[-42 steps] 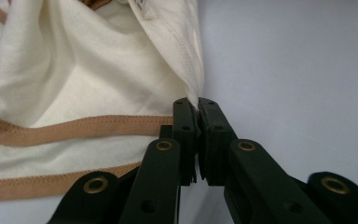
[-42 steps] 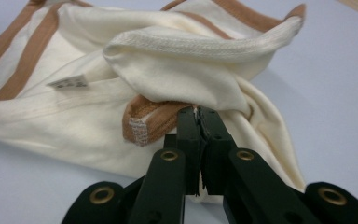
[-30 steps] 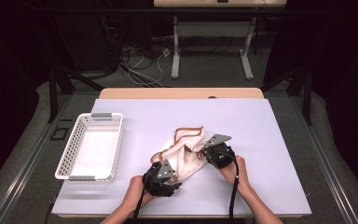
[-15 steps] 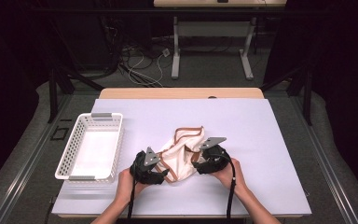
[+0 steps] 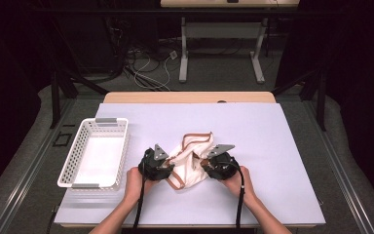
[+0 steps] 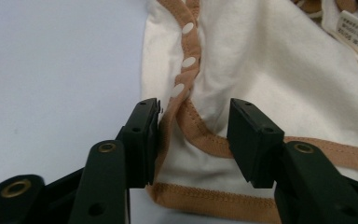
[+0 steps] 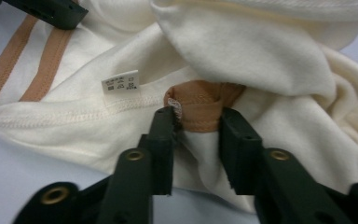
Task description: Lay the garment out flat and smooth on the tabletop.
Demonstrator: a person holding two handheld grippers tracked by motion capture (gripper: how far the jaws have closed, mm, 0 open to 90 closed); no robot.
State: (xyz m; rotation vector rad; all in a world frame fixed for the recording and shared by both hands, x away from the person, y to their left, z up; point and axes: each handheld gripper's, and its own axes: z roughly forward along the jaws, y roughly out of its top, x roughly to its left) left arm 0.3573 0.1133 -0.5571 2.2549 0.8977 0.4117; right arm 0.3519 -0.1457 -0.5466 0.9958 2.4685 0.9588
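A cream garment (image 5: 191,161) with tan trim lies crumpled on the white table (image 5: 272,146) between my two grippers. My left gripper (image 5: 170,170) is at its left edge. In the left gripper view the gripper (image 6: 193,135) straddles the tan hem of the garment (image 6: 270,70); its jaws have just been closing, and a gap still shows beside the right pad. My right gripper (image 5: 204,165) is at the garment's right side. In the right gripper view this gripper (image 7: 197,125) has just been closing and pinches a bunched tan fold of the garment (image 7: 242,51) near a white label (image 7: 120,83).
A white mesh basket (image 5: 95,121) stands empty at the table's left. A bare tabletop stretches behind and to the right of the garment. Beyond the far edge are a dark floor, cables and the legs of another table. A jaw of the left gripper (image 7: 51,11) shows at the top left.
My left gripper has moved left and up along the garment's edge. The cloth now spreads wider between the grippers. The right gripper has stayed at the garment's right side.
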